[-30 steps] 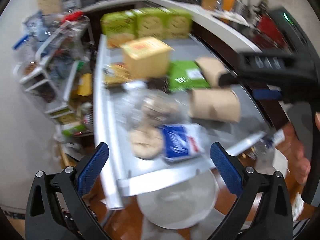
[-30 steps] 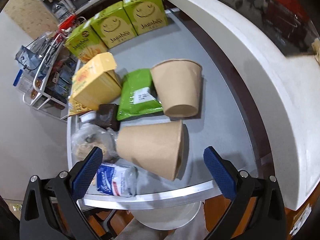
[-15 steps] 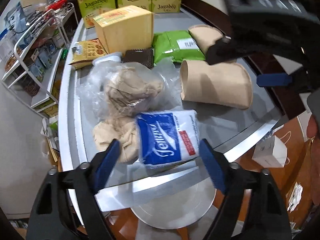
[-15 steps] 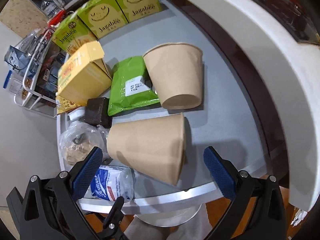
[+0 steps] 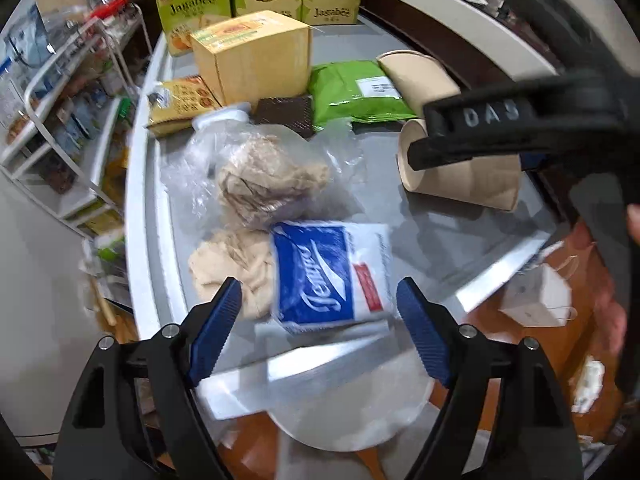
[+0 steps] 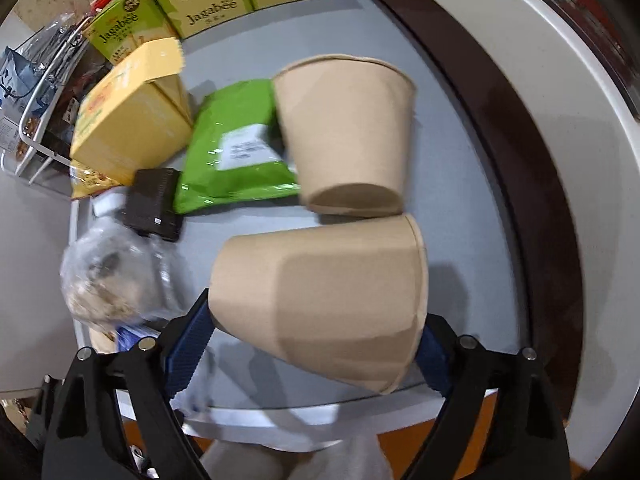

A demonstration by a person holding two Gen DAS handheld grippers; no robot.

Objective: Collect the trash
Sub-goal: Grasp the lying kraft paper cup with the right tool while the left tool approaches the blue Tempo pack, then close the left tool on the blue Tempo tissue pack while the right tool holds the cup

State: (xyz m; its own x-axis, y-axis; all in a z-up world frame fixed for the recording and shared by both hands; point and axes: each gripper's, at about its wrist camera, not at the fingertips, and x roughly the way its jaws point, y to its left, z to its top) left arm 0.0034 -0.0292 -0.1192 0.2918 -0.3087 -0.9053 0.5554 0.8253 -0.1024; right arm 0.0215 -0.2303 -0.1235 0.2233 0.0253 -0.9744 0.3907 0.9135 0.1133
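Observation:
On the grey table lie a blue and white tissue pack (image 5: 330,268), a crumpled brown napkin (image 5: 230,268), a clear bag of crumpled paper (image 5: 268,182) and two brown paper cups on their sides. My left gripper (image 5: 320,328) is open, its fingers either side of the tissue pack's near end. My right gripper (image 6: 314,346) is open around the nearer cup (image 6: 324,306), which also shows in the left wrist view (image 5: 460,178). I cannot tell whether the pads touch it. The farther cup (image 6: 346,142) lies just behind it.
A green pouch (image 6: 236,156), a dark wrapped bar (image 6: 154,202), a yellow box (image 6: 128,116) and three green Jagabee boxes (image 6: 208,4) stand farther back. A wire rack (image 5: 60,120) is at the left. A white counter (image 6: 540,80) curves along the right.
My left gripper has come down close over the tissue pack. My right gripper has moved forward and now straddles the nearer cup.

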